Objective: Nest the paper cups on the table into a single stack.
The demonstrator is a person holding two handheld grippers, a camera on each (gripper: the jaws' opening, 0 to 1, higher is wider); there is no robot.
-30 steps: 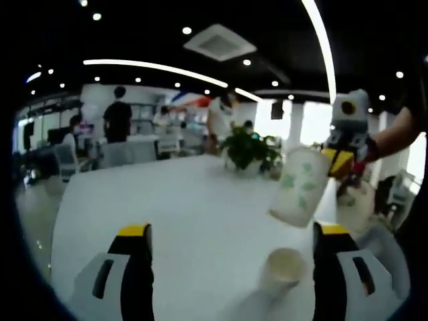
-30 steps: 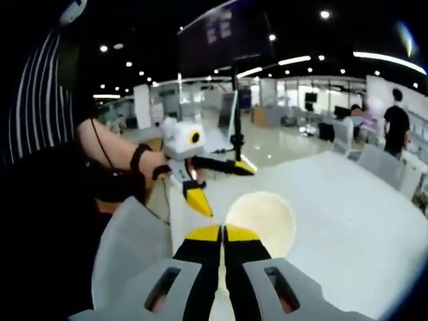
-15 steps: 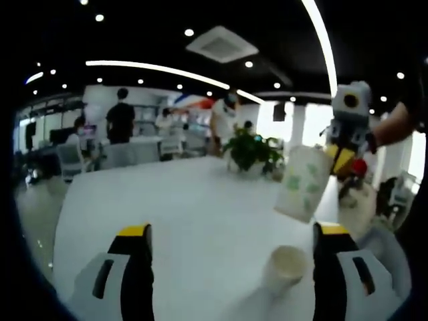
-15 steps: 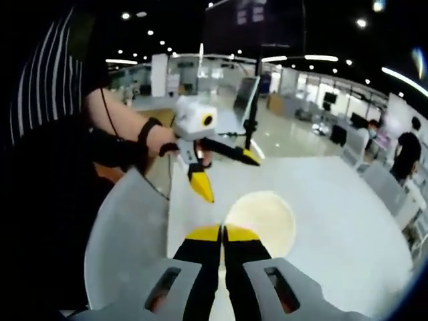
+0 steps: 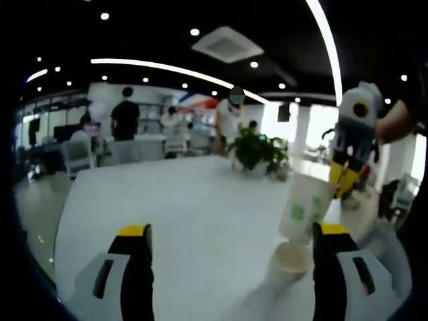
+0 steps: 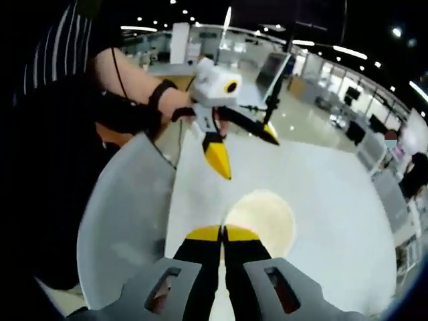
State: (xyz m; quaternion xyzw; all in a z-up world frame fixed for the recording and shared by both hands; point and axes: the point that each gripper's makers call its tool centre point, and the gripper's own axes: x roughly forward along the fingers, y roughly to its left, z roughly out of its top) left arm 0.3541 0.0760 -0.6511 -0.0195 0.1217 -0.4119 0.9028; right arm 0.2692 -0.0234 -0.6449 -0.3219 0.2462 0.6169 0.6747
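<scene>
The right gripper (image 5: 342, 182) pinched a cup (image 5: 304, 208) by its rim, upright, just above a second cup (image 5: 289, 259) standing on the table (image 5: 187, 214) beside the wide-open left gripper (image 5: 231, 231).

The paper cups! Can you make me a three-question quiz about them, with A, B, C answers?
1. Where is the plain cup?
A. standing on the white table
B. on a chair
C. on the floor

2. What colour are the printed cup's marks?
A. red
B. green
C. purple

3. How are the right tongs?
A. wide open
B. lying on the table
C. shut on the printed cup

Answers: 1 A, it stands upright on the table. 2 B, green patches show on its side. 3 C, their yellow tips pinch its rim.
</scene>
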